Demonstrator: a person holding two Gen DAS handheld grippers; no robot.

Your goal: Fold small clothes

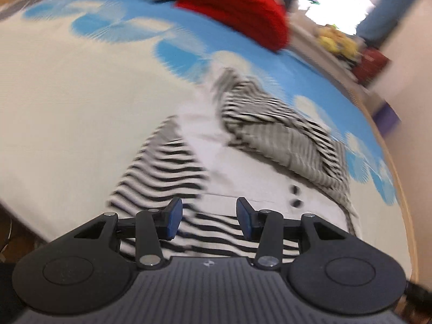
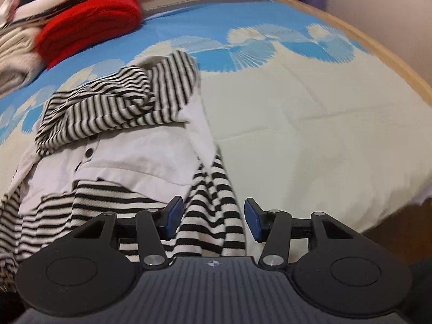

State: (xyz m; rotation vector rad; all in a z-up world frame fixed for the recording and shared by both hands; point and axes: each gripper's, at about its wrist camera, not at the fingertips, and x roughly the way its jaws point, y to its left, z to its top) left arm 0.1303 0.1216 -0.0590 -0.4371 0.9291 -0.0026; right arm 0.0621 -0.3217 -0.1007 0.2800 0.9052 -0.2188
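The small black-and-white striped knit garment with a plain white front panel and dark buttons point(image 2: 116, 145) lies rumpled on the bed, one striped sleeve bunched back over its upper part. It is not yet folded. In the right wrist view a striped sleeve runs down between the jaws of the right gripper point(image 2: 213, 220), whose blue pads stand apart on either side of it without pressing: released, holding nothing. The left gripper point(image 1: 209, 220) hangs over the striped hem below the white panel point(image 1: 243, 172), jaws likewise parted and empty; that view is blurred. I judge the step to be the approach for a grasp, with the fold itself not begun. Next, each pair of pads must close on a cloth edge. Beyond the jaws lie the blue-and-cream patterned bedspread point(image 2: 310, 113) and a folded red knit point(image 2: 89, 24) atop a pile of clothes.
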